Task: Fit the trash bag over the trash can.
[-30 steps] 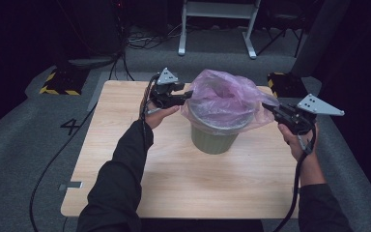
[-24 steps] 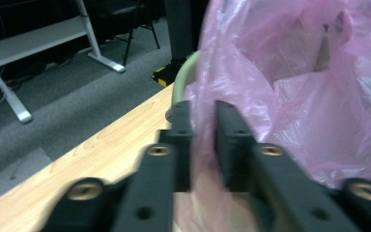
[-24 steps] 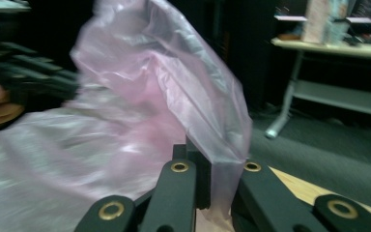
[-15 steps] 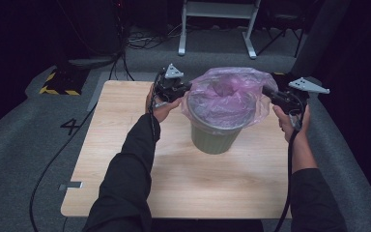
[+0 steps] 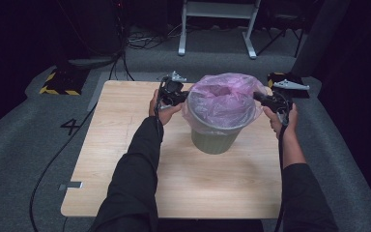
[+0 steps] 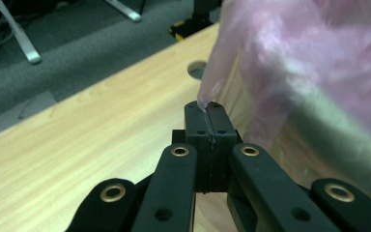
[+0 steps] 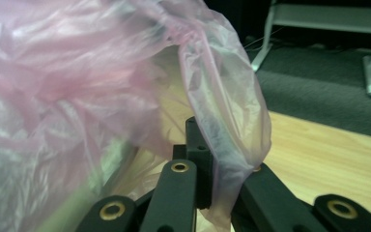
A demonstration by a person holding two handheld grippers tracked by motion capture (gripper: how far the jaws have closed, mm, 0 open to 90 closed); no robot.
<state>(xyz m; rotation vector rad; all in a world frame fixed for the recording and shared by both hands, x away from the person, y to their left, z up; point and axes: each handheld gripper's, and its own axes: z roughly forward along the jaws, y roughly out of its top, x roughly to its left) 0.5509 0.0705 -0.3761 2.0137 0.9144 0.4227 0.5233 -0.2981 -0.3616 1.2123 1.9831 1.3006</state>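
A grey-green bin [image 5: 215, 140] stands near the middle of the wooden table [image 5: 125, 145], and a translucent pink bag [image 5: 224, 99] lines it, draped over its rim. My left gripper [image 5: 186, 95] is at the bin's left side, shut on a thin edge of the pink bag [image 6: 294, 58], which sticks out between the pressed jaws of the left gripper [image 6: 205, 108]. At the bin's right side my right gripper [image 5: 257, 96] is shut on the bag's other edge. There the bag [image 7: 77, 72] folds over the right gripper [image 7: 207, 130] and hides one jaw.
A round hole [image 6: 198, 69] is cut in the table near its far edge. Behind the table are a white metal frame [image 5: 217, 29], a yellow-and-black striped block [image 5: 58, 82] and cables on the grey carpet. A "4" [image 5: 72, 126] marks the floor at the left.
Both hands have come down and inward beside the bin. The bag's mouth, stretched wide above the bin before, now sits lower around the rim. The right gripper moved left most.
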